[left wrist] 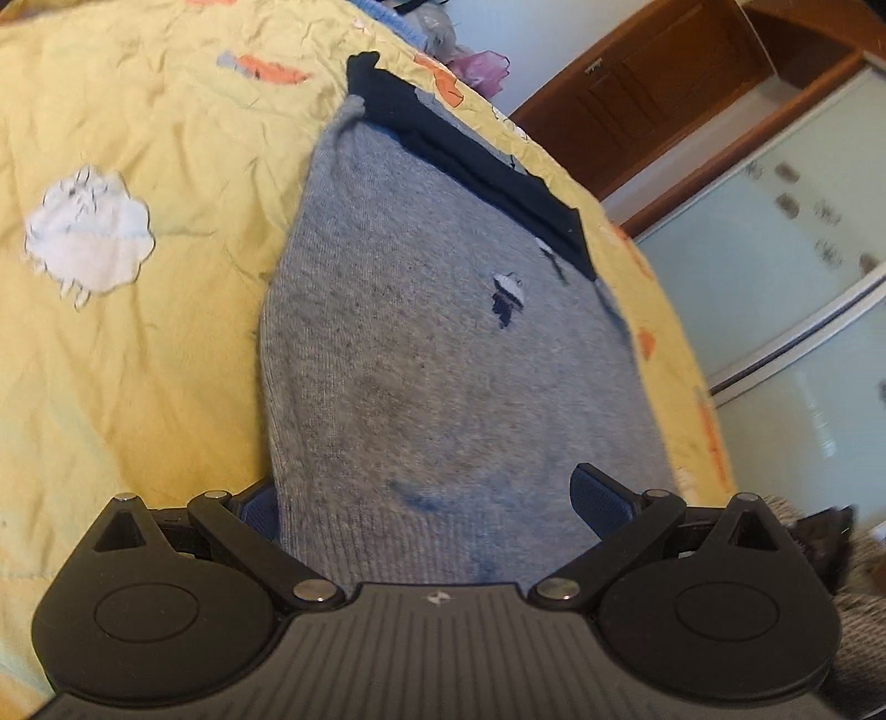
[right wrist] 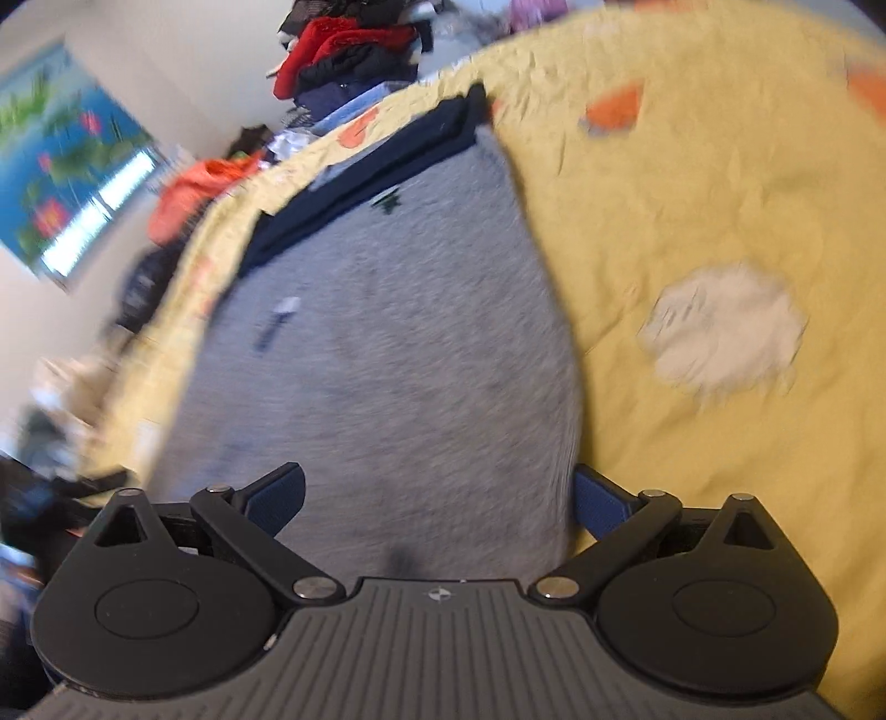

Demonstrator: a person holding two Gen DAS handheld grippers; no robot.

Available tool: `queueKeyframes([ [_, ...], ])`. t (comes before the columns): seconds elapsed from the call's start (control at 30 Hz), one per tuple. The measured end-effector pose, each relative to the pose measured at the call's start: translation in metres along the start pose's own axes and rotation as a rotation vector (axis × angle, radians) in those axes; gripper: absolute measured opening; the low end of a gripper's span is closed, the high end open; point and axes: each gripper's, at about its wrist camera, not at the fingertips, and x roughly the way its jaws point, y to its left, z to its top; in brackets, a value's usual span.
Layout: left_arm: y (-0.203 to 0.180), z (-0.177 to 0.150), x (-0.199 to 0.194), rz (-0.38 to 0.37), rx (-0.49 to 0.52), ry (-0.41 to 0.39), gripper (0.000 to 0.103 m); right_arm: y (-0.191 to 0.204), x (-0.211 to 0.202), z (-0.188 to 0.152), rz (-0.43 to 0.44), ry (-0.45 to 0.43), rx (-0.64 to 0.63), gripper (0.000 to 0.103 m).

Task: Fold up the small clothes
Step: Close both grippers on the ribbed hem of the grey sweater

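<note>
A small grey knit garment with a dark navy band at its far end lies flat on a yellow bedsheet. My left gripper is open, its blue pads either side of the garment's near edge; the left pad is partly under the cloth. In the right wrist view the same grey garment and its navy band fill the middle. My right gripper is open over the garment's near edge, its right pad at the cloth's right side. This view is blurred.
The sheet has white cloud patches and orange shapes. A wooden door and glass wardrobe panels stand past the bed's right edge. Piled clothes and an orange item lie beyond the bed.
</note>
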Motion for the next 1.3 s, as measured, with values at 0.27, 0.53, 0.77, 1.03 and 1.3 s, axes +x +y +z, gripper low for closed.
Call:
queueKeyframes([
  [0.27, 0.017, 0.006, -0.003, -0.073, -0.124, 0.023, 0.102, -0.026, -0.001, -0.001, 0.18, 0.0, 0.241, 0.094],
  [0.53, 0.006, -0.006, -0.001, -0.008, -0.032, 0.09, 0.056, -0.03, 0.005, -0.002, 0.198, 0.041, 0.245, 0.07],
  [0.77, 0.012, -0.011, -0.006, -0.02, -0.042, 0.088, 0.049, -0.035, 0.004, -0.008, 0.189, 0.047, 0.231, 0.053],
  [1.03, 0.009, -0.007, 0.002, -0.028, -0.038, 0.093, 0.047, -0.042, 0.008, -0.012, 0.23, 0.049, 0.281, 0.051],
  [1.3, 0.018, -0.01, -0.002, 0.036, -0.033, 0.104, 0.009, -0.051, 0.007, -0.017, 0.184, 0.066, 0.296, 0.017],
])
